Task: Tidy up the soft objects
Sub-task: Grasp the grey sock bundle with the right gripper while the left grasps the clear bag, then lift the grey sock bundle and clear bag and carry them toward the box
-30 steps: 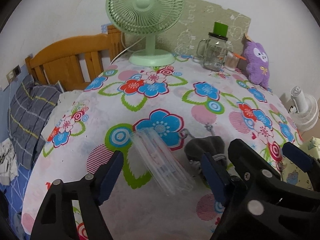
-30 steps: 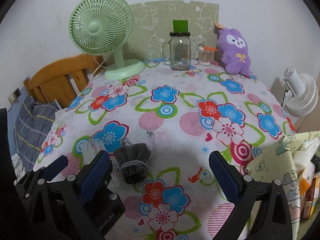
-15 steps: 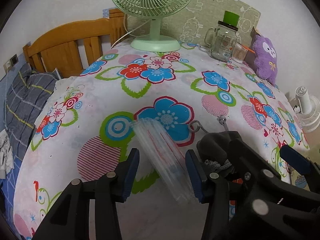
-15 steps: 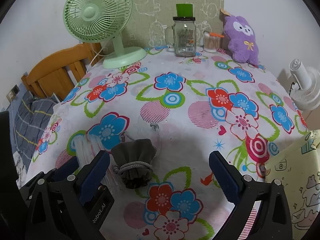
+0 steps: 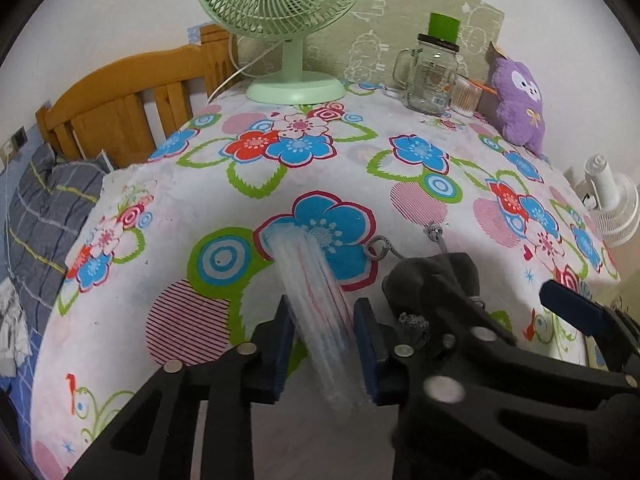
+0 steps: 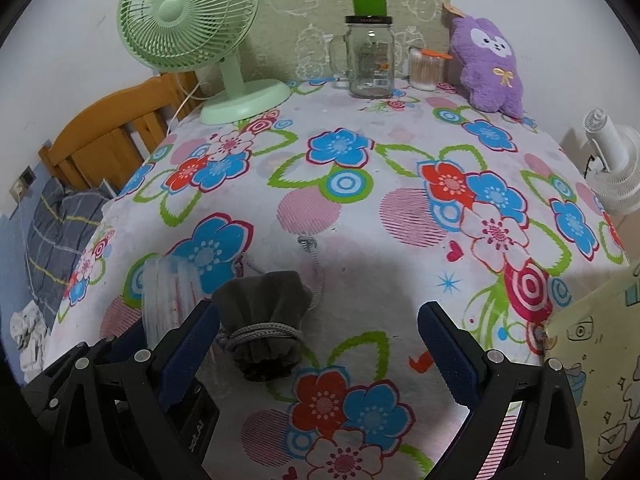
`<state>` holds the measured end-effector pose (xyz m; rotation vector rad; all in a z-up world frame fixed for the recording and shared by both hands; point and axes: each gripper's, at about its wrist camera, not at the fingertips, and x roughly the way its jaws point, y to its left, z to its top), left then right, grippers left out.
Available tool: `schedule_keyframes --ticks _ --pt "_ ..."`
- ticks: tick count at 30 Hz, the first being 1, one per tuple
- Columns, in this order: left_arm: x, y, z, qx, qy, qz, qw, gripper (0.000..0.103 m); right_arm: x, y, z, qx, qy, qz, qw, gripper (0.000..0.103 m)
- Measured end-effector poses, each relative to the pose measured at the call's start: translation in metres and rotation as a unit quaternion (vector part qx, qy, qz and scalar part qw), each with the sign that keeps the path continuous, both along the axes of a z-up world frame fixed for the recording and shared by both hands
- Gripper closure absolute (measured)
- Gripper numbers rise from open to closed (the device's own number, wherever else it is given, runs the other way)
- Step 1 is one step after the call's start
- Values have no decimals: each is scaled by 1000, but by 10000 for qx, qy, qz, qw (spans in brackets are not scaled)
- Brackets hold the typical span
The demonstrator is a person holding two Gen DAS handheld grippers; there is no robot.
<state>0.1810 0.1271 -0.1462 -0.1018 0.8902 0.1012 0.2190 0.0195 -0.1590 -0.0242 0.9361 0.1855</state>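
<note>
A clear bundle of plastic straws (image 5: pixel 312 280) lies on the flowered tablecloth. My left gripper (image 5: pixel 325 344) is shut on its near end, a blue pad on each side. A grey drawstring pouch (image 6: pixel 262 320) lies just right of it, its cord (image 6: pixel 316 264) trailing away; it also shows in the left wrist view (image 5: pixel 432 284). My right gripper (image 6: pixel 320 344) is open and empty, its left pad (image 6: pixel 192 348) beside the pouch, with the pouch between the fingers. The straws show in the right wrist view (image 6: pixel 168 292).
A green desk fan (image 6: pixel 192 28), a glass jar mug (image 6: pixel 370 60), a cup of cotton swabs (image 6: pixel 424 68) and a purple plush toy (image 6: pixel 490 64) stand along the back. A wooden bed frame (image 5: pixel 120 108) lies left. A white fan (image 6: pixel 612 168) stands right. A yellow printed bag (image 6: pixel 592 360) is at near right.
My left gripper moved forward and closed from wide open onto the straw bundle. The right gripper moved forward toward the pouch and stayed open.
</note>
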Motion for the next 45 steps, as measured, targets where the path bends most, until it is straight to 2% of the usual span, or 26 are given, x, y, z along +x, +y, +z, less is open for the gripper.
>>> schedule_keyframes --ticks 5,11,17,19,20,25,34,45 --pt "-5 0 1 342 -29 -227 9992 77 2 11 -6 -81 59 173 9998 2" --pt "-5 6 -2 174 23 -233 9996 77 5 21 -10 -200 0 294 9994 3" --pt "-3 6 -3 144 -8 -203 9997 76 8 24 -12 -169 23 390 9991 23" --pt "-3 6 -3 135 -11 -196 9997 76 8 23 -12 -95 66 368 9993 37" --pt "-4 6 -3 166 -20 -203 9997 76 8 23 -13 -88 104 371 9992 40" --pt "-5 5 -1 130 5 -242 9996 76 7 22 -13 -76 176 324 9993 49" --pt "-16 -4 2 145 -10 -273 9995 77 -3 13 -10 -30 258 283 9993 55" --pt "-33 -17 11 176 -147 -325 9992 78 -22 -2 2 85 273 156 9995 58"
